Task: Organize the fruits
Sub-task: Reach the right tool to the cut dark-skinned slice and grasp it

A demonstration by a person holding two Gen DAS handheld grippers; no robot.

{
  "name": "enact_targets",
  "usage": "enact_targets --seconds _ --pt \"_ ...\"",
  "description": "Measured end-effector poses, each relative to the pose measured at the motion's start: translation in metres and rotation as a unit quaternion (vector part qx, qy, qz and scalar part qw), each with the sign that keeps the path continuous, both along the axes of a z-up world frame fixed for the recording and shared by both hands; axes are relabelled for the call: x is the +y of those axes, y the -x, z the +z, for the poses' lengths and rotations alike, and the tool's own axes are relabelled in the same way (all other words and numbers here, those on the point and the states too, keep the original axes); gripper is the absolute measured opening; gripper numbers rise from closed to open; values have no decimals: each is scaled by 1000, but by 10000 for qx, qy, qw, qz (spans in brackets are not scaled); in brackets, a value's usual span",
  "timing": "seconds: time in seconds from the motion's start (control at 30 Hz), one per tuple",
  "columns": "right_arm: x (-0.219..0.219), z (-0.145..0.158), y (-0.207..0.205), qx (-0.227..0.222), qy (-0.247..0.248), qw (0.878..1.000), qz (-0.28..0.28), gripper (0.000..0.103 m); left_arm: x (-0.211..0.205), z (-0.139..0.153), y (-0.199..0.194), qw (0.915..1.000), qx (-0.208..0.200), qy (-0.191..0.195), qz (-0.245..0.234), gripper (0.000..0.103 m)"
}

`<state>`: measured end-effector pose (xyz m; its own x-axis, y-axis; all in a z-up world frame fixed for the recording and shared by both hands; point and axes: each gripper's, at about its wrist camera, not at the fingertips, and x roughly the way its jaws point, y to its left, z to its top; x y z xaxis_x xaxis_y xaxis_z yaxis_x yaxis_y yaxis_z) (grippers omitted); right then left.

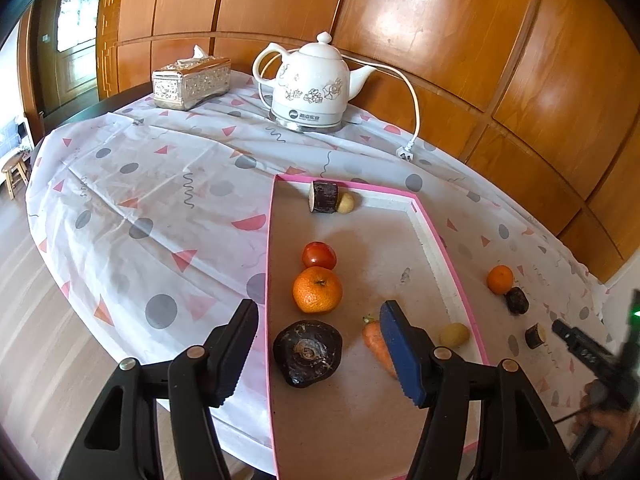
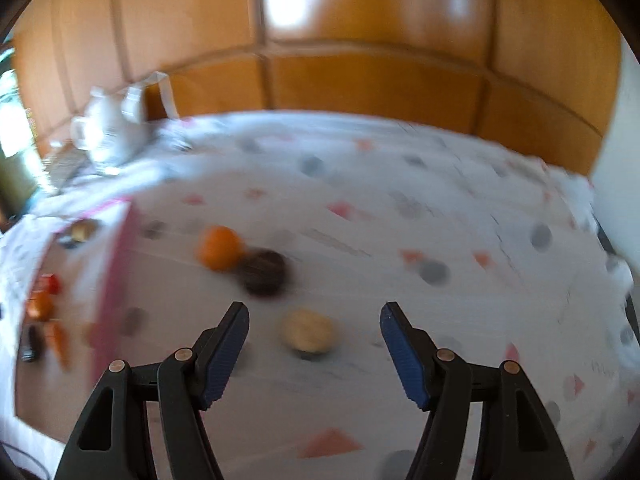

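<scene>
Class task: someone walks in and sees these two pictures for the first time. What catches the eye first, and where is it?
The white teapot stands at the table's far edge against the wood wall. Nearer, a pink-rimmed tray holds a big orange beside a tomato, with a dark lumpy root closest to the open left gripper. The right gripper is open over a pale round piece on the tablecloth.

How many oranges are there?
2. A big orange sits inside the pink tray, just in front of the tomato. A smaller orange lies outside on the tablecloth, touching a dark round piece. None seem hidden.
</scene>
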<state>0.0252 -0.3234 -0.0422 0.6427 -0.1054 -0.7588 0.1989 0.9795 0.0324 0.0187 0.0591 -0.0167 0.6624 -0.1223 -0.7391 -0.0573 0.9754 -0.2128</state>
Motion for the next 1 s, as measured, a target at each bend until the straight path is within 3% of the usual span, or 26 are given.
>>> enact_targets --seconds 0.17,0.4,0.43,0.5,0.53,0.6,1.0 --pt "-12 -20 -11 348 -138 9993 0 69 1 0 -1 10000 33 45 11 64" --pt "-2 -31 -24 413 -350 9984 138 68 2 2 1 10000 13 51 24 66" --pt "2 -32 -26 414 -357 9983 211 66 3 2 1 10000 21 60 40 66" --pt "10 -36 -31 466 -463 9969 431 42 5 2 1 10000 27 59 66 66" --pt "16 -36 -32 478 -453 9964 540 39 6 2 1 9999 25 64 88 66" --pt "29 -34 -30 491 -123 9965 667 39 9 3 1 9999 21 64 125 66" --pt "80 21 -33 -105 -348 9867 1586 39 18 4 3 9995 37 56 321 66"
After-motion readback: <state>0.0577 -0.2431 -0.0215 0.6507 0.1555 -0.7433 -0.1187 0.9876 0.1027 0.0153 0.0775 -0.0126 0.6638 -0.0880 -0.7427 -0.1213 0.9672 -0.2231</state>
